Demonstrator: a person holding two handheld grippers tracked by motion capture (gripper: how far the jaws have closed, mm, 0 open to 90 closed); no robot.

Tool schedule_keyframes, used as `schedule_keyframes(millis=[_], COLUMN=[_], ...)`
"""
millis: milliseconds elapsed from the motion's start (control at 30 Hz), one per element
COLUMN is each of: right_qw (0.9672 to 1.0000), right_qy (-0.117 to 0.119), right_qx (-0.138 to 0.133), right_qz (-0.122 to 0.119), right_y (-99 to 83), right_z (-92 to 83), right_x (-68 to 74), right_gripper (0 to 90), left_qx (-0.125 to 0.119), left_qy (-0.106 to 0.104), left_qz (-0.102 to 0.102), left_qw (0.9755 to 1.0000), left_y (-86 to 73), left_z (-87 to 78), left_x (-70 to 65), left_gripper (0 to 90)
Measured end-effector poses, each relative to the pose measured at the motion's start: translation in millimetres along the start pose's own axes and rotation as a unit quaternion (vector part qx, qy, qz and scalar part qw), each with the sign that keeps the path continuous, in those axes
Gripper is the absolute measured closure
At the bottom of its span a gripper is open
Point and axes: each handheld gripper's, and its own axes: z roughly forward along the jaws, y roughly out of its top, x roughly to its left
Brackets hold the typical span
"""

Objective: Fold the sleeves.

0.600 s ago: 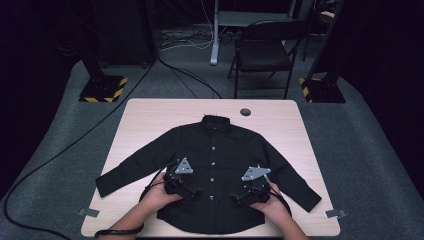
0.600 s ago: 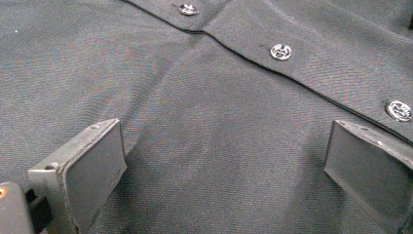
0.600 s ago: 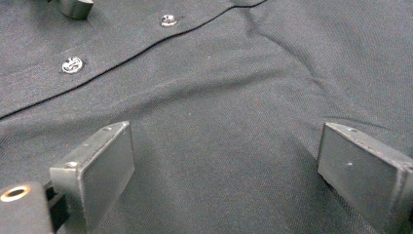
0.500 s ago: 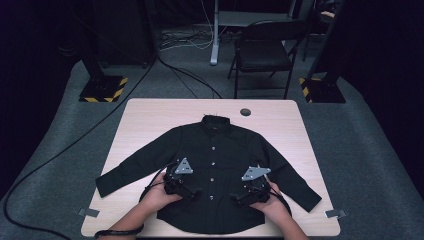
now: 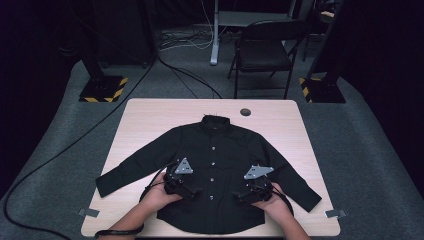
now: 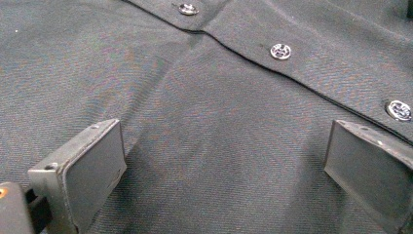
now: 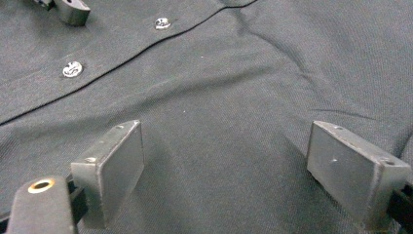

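A black button-up shirt lies flat on the wooden table, collar away from me and both sleeves spread out. My left gripper rests on the shirt's lower left front, my right gripper on its lower right front. In the left gripper view the jaws stand wide apart over smooth cloth, with the button placket just beyond. The right gripper is open too, with flat fabric between its pads and two buttons at the upper left.
A round grommet hole sits near the table's far edge. Behind the table stand a folding chair, a pole and two stands with yellow-black bases. Cables run over the grey floor. Tape marks the near corners.
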Motion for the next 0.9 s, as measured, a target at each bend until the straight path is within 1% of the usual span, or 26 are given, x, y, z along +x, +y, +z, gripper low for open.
schedule_keyframes(millis=[133,200,333,500,567,667,767,900], right_qw=[0.9999,0.9999,0.9996,0.9991,0.9992,0.9996,0.9996,0.9997], right_qy=[-0.007,-0.009,-0.012,-0.013,-0.016,-0.018,-0.016,-0.016], right_qx=[-0.001,-0.006,-0.014,-0.027,-0.026,-0.021,-0.02,-0.015], right_qz=[-0.011,-0.002,0.024,0.031,0.027,0.011,0.011,0.014], right_y=[0.9,1.6,2.6,4.1,4.7,5.8,6.3,6.2], right_z=[-3.3,-5.6,-10.7,-14.4,-15.2,-16.2,-16.5,-16.9], right_x=[1.9,1.0,-4.0,-8.5,-8.8,-8.0,-7.5,-7.3], right_gripper=[14.8,15.9,16.0,15.9,15.7,15.9,15.7,13.4], left_qx=[0.0,0.0,0.0,0.0,0.0,0.0,0.0,0.0], left_qy=[0.0,0.0,0.0,0.0,0.0,0.0,0.0,0.0], left_qz=[0.001,0.001,0.001,0.001,0.001,0.001,0.001,0.001], left_qw=[1.0,1.0,1.0,1.0,1.0,1.0,1.0,1.0], left_y=[0.1,0.0,0.2,0.1,0.1,0.1,0.1,0.1], left_z=[0.0,0.0,0.1,0.1,0.1,0.1,0.1,0.1], left_x=[0.0,0.0,0.2,0.1,0.1,0.1,0.1,0.1], left_gripper=[1.2,1.2,1.3,1.2,1.3,1.3,1.3,1.2])
